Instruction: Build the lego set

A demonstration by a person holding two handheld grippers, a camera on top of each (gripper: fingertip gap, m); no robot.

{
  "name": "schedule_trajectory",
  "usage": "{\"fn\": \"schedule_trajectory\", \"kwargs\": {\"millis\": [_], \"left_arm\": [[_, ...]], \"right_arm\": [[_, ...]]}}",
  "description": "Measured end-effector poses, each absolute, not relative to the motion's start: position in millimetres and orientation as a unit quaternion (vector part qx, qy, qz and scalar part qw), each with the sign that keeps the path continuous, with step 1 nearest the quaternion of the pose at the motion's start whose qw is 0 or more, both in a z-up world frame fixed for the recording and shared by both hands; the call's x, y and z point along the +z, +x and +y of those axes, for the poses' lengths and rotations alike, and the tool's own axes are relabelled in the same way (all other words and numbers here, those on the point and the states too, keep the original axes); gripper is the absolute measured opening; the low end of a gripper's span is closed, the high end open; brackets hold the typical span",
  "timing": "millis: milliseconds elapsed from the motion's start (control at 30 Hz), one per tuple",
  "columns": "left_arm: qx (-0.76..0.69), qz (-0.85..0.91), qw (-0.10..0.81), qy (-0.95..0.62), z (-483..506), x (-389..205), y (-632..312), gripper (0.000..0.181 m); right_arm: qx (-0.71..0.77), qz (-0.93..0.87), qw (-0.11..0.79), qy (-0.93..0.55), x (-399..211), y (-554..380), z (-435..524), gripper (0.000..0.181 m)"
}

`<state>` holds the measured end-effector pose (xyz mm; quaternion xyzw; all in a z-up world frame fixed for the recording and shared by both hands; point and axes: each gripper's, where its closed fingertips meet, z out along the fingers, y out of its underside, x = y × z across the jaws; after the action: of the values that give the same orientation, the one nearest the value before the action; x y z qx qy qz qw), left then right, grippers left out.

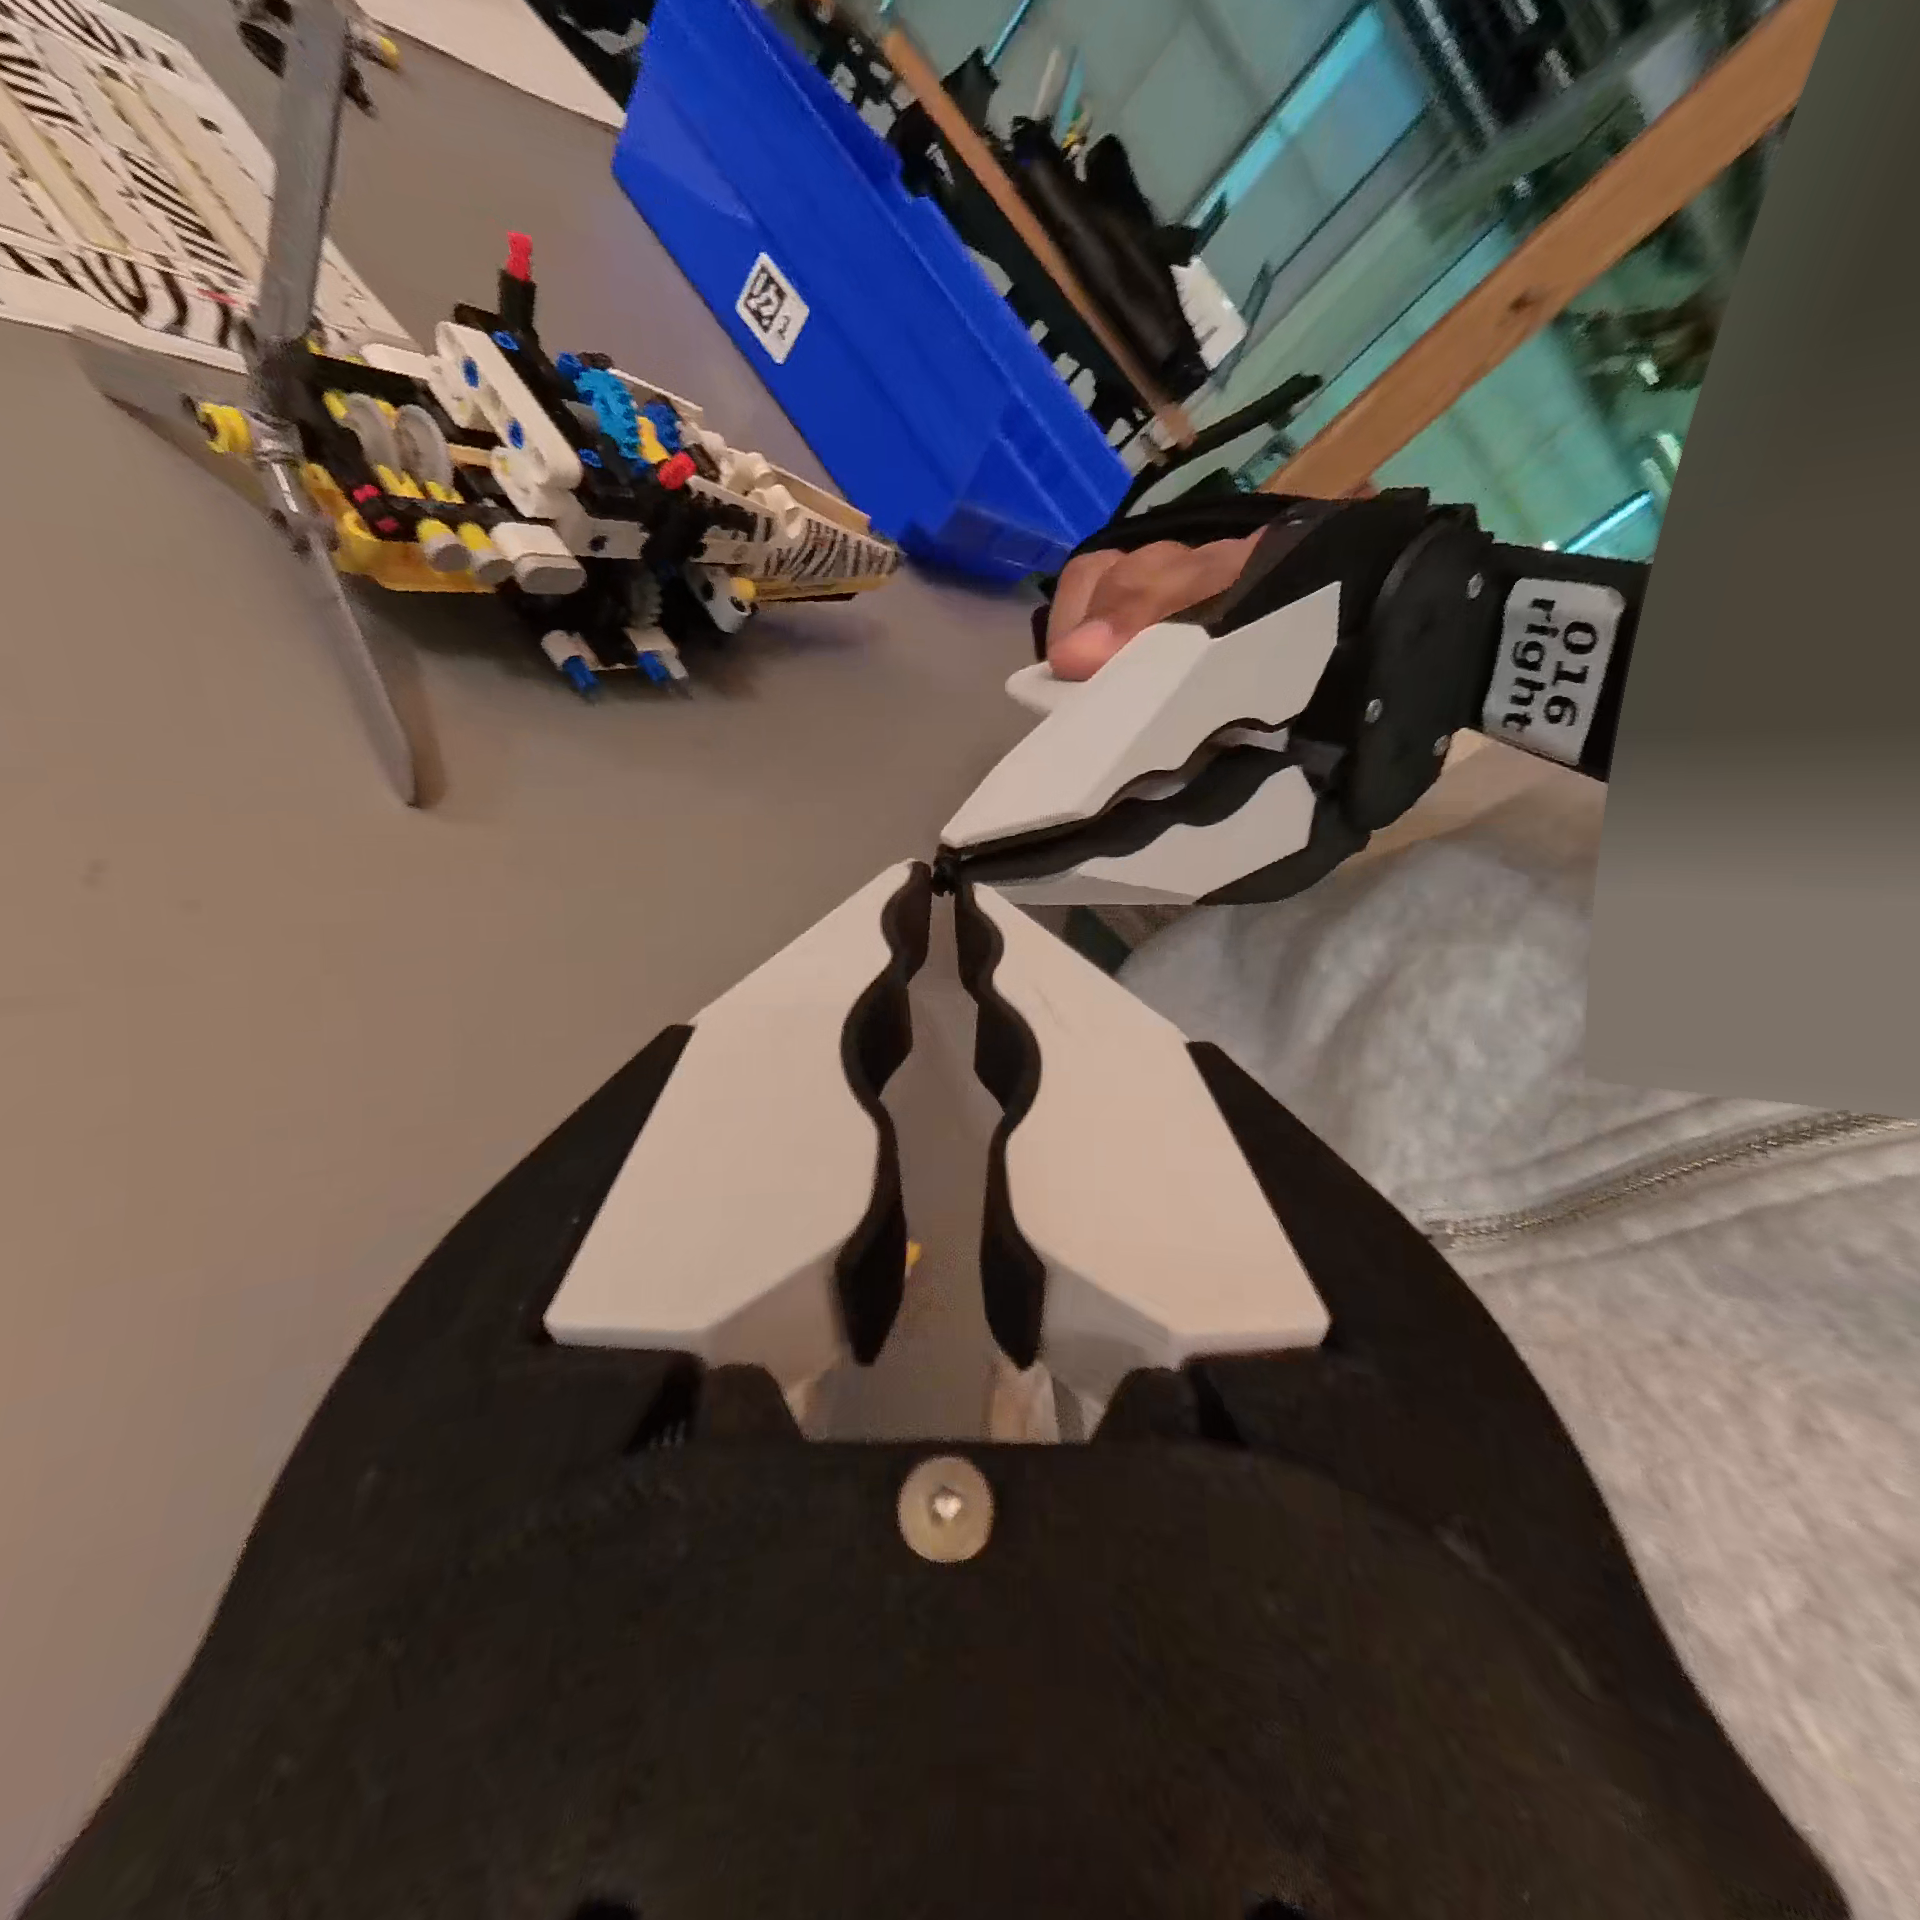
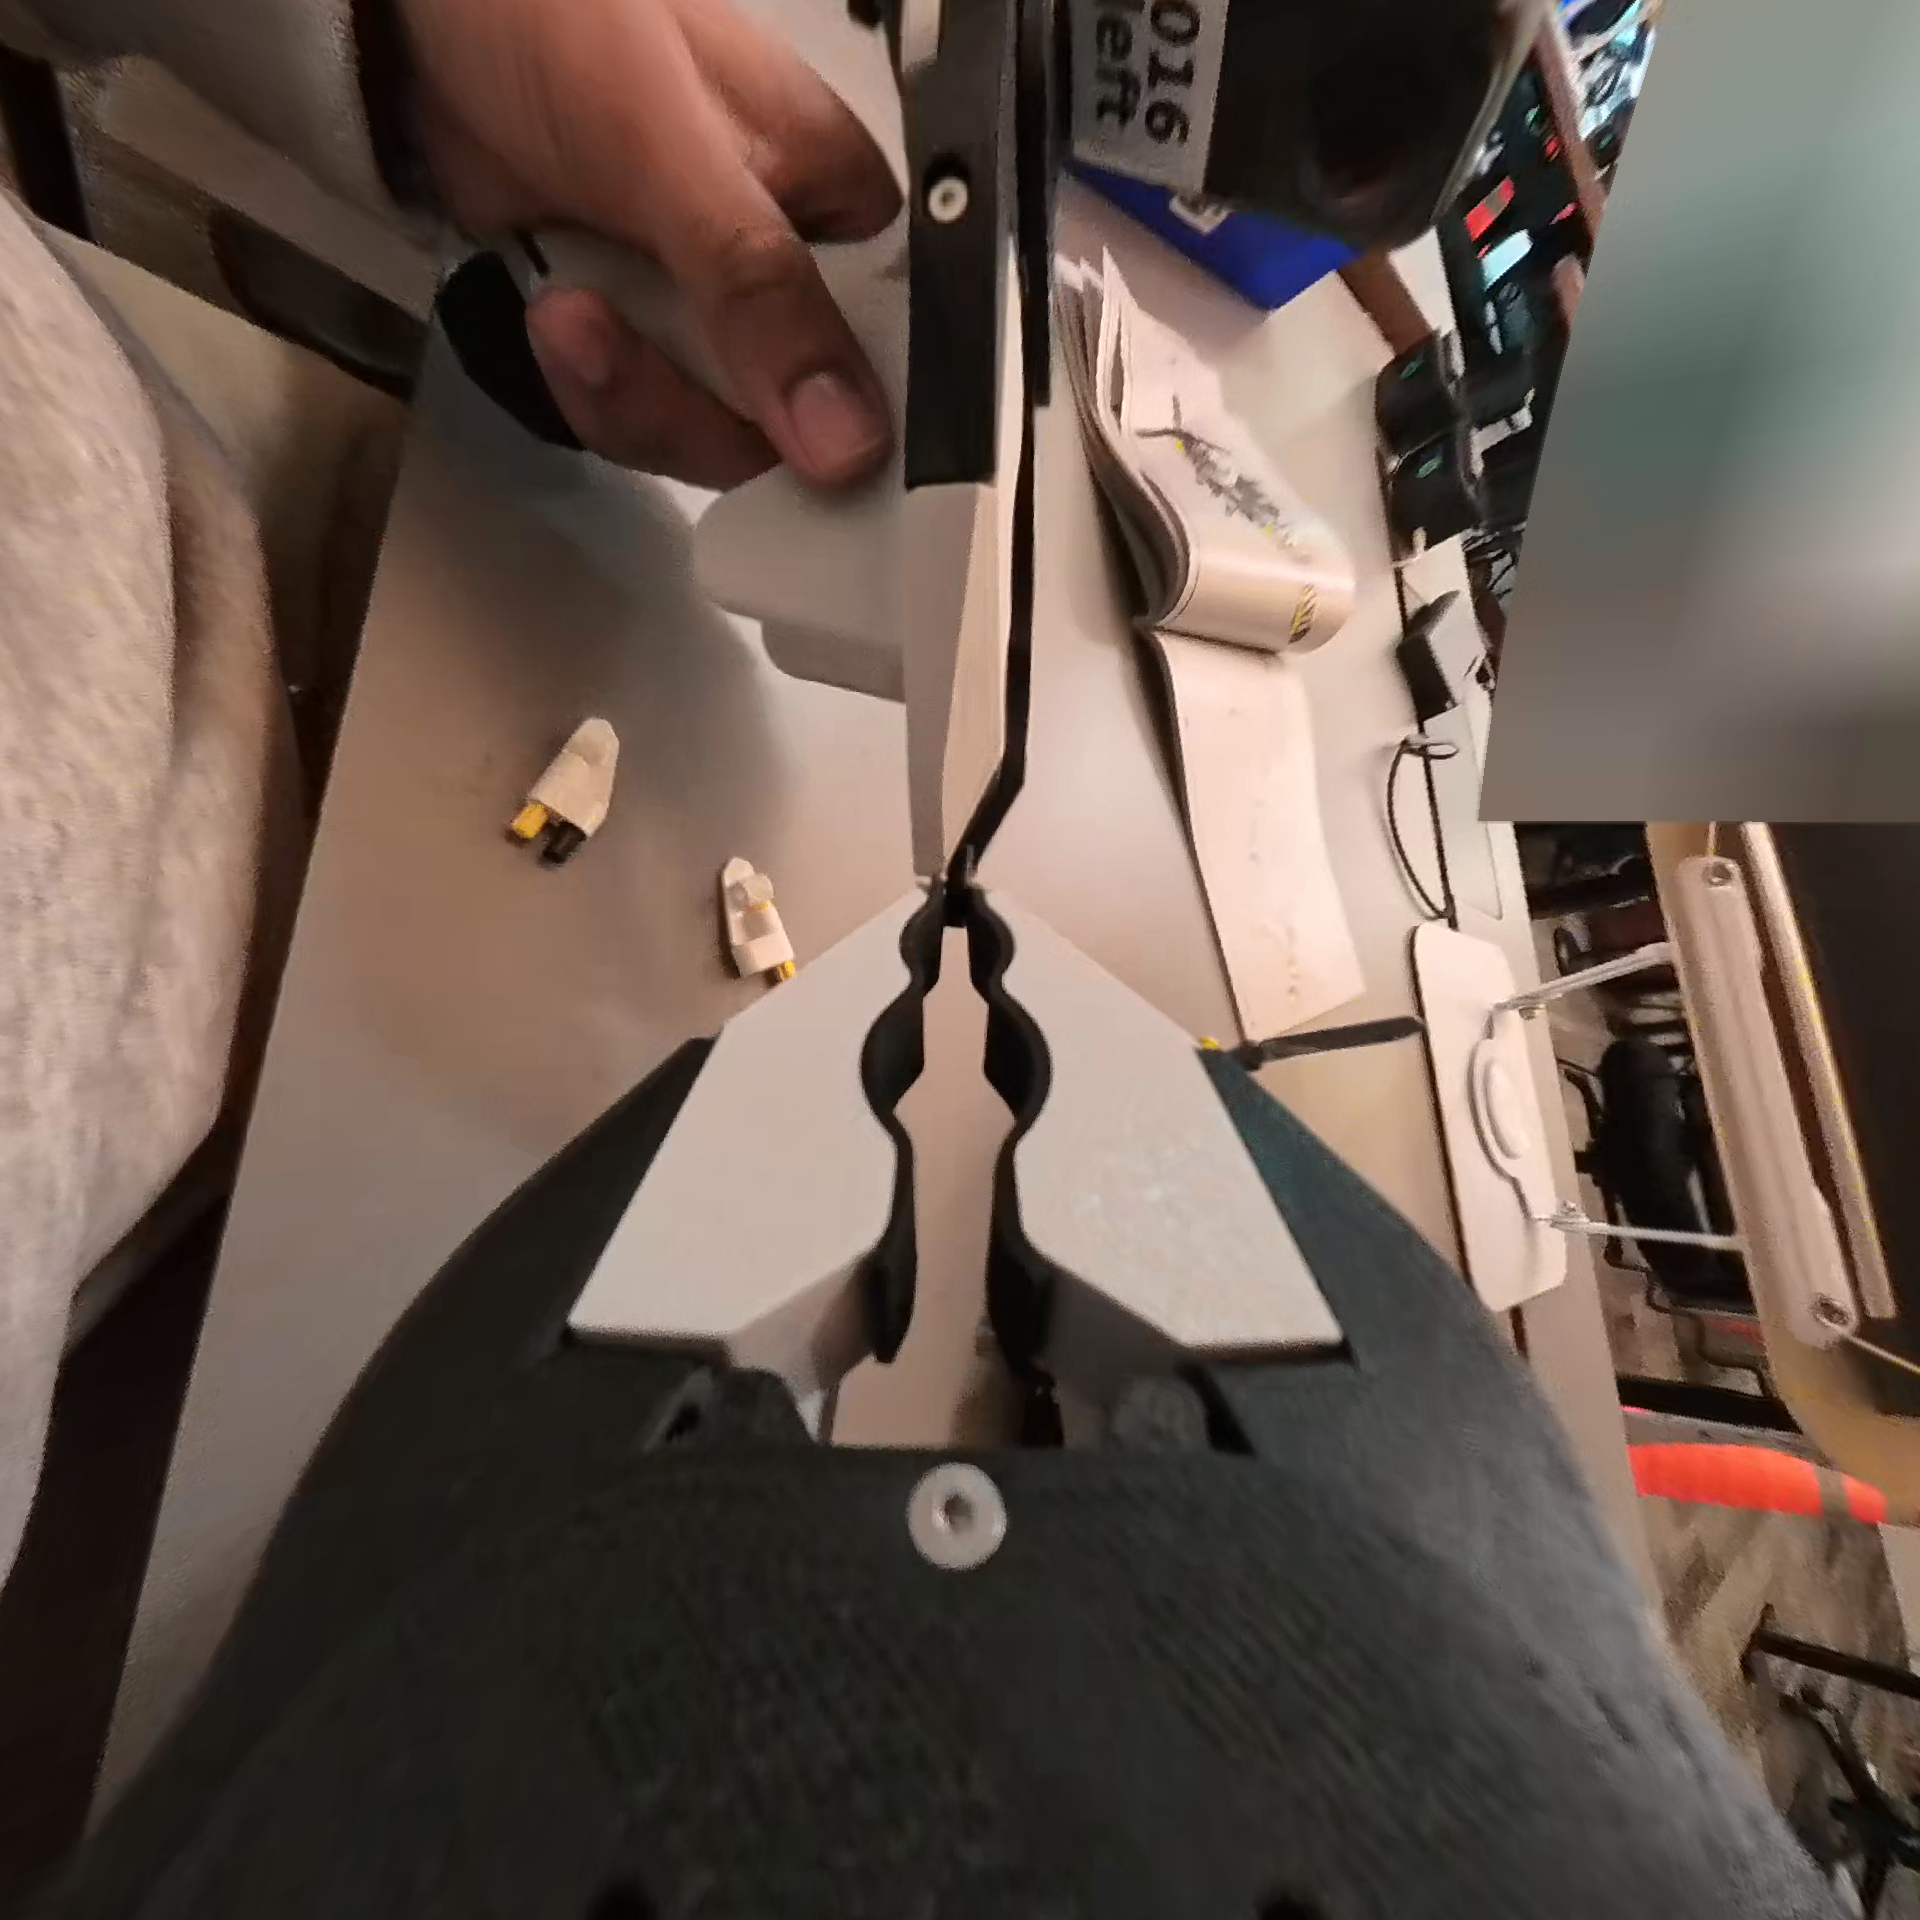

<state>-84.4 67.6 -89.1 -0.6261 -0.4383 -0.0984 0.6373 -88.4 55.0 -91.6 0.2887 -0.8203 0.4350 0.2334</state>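
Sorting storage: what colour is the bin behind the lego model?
Blue bin, clearest in the left wrist view.

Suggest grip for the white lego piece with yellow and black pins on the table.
Probably pinch the white lego piece across its two long sides, coming down from above: it lies flat on the table, and the pins stick out one end, so keep clear there.

Each gripper (image 1: 938,883) has white fingers, wavy black pads, black body, silver screw; grey sleeve (image 1: 1558,1299).
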Motion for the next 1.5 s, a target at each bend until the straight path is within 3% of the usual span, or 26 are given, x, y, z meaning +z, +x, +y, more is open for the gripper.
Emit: {"fn": "schedule_trajectory", "kwargs": {"millis": [267, 400, 533, 800, 900, 967, 1300, 1500], "left_arm": [[-0.174, -0.422, 0.674, -0.581, 73, -78, -69, 0.003], [-0.218, -0.42, 0.693, -0.544, 72, -74, -64, 0.02], [-0.224, -0.417, 0.698, -0.537, 71, -74, -64, 0.0], [-0.239, -0.419, 0.695, -0.533, 70, -75, -67, 0.0], [-0.245, -0.42, 0.699, -0.524, 69, -74, -68, 0.0], [-0.244, -0.423, 0.7, -0.522, 68, -75, -69, 0.0], [-0.179, -0.466, 0.673, -0.546, 44, -89, -73, 0.0], [-0.178, -0.463, 0.682, -0.538, 44, -90, -76, 0.0]], "right_arm": [[0.469, -0.793, 0.227, 0.316, -82, -73, 61, 0.001], [0.473, -0.795, 0.203, 0.319, -84, -68, 62, 0.001], [0.482, -0.792, 0.187, 0.326, -85, -62, 61, 0.001], [0.498, -0.797, 0.157, 0.304, -87, -63, 60, 0.001], [0.502, -0.81, 0.123, 0.276, -89, -65, 61, 0.011], [0.512, -0.809, 0.114, 0.266, -86, -67, 62, 0.0], [0.466, -0.859, 0.15, 0.148, -99, -127, 96, 0.0], [0.491, -0.867, 0.067, 0.042, -99, -128, 124, 0.0]]}}
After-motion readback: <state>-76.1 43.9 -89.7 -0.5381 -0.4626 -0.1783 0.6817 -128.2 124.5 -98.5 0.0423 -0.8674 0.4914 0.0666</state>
